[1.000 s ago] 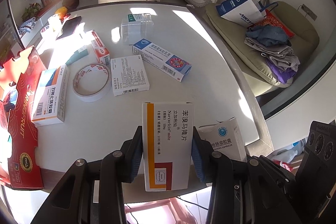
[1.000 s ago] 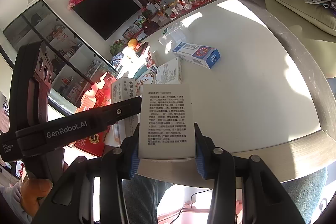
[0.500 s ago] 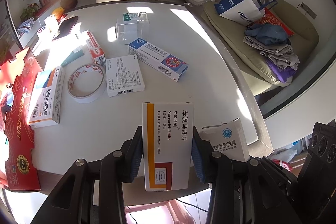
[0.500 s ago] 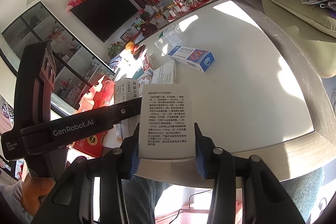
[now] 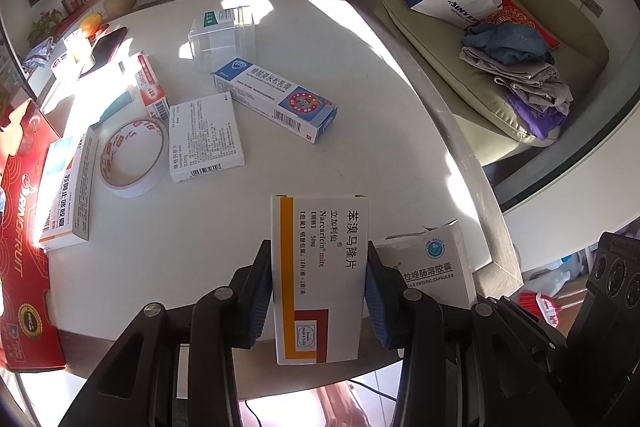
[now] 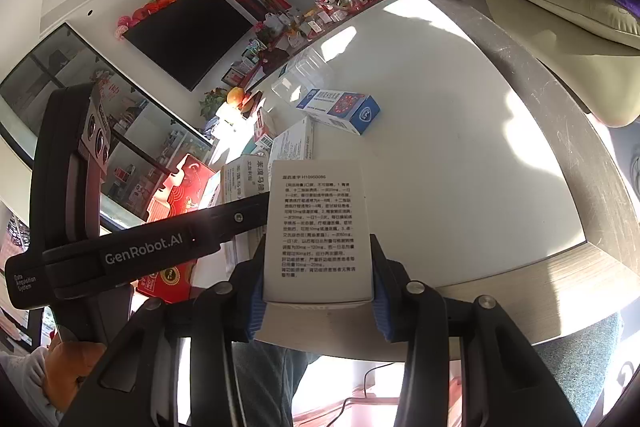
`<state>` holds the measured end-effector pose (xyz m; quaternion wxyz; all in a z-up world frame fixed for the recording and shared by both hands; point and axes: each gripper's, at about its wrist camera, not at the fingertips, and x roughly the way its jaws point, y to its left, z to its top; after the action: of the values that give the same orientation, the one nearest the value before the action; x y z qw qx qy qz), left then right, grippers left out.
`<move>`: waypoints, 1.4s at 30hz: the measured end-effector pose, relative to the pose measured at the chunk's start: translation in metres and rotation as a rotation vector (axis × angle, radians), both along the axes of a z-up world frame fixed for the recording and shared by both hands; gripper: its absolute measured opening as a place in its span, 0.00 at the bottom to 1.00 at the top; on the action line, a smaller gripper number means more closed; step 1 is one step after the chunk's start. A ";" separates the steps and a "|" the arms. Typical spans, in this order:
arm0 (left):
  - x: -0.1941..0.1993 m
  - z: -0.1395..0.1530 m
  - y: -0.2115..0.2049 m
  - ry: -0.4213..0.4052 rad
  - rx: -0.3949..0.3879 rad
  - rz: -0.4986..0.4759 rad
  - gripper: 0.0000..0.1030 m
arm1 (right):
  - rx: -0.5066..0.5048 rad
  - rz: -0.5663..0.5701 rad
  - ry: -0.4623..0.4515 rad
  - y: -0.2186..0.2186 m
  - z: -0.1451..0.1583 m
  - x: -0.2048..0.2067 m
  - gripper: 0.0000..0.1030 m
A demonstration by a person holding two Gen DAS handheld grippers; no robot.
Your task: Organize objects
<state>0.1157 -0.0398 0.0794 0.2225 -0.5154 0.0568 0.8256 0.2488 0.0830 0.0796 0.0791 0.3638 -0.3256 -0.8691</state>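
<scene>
While both fingers pinch boxes as before — L orange-striped box [image 5: 320, 275], R text-panel box [image 6: 318, 231] — table [image 5: 380, 107] nearer.

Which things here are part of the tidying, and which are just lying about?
In the job:
- orange-striped box in left tongs
- white box in right tongs
- blue box
- clear container

Lying about:
- tape roll
- clothes pile

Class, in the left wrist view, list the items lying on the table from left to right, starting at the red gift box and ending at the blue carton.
red gift box → orange-and-white box → tape roll → white text-covered box → blue carton
</scene>
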 end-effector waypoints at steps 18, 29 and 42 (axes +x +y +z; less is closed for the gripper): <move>0.001 0.008 -0.039 0.041 0.136 0.056 0.43 | 0.102 0.071 -0.038 -0.020 0.008 -0.021 0.41; 0.004 0.005 -0.110 0.074 0.222 0.107 0.43 | 0.149 0.060 -0.124 -0.032 -0.003 -0.028 0.41; -0.009 -0.050 -0.009 -0.061 0.085 0.047 0.61 | 0.158 -0.050 -0.108 0.011 0.014 0.003 0.41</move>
<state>0.1066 -0.0491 0.0290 0.2264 -0.5316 0.0028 0.8162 0.2514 0.0941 0.0936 0.0107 0.4068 -0.2689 -0.8730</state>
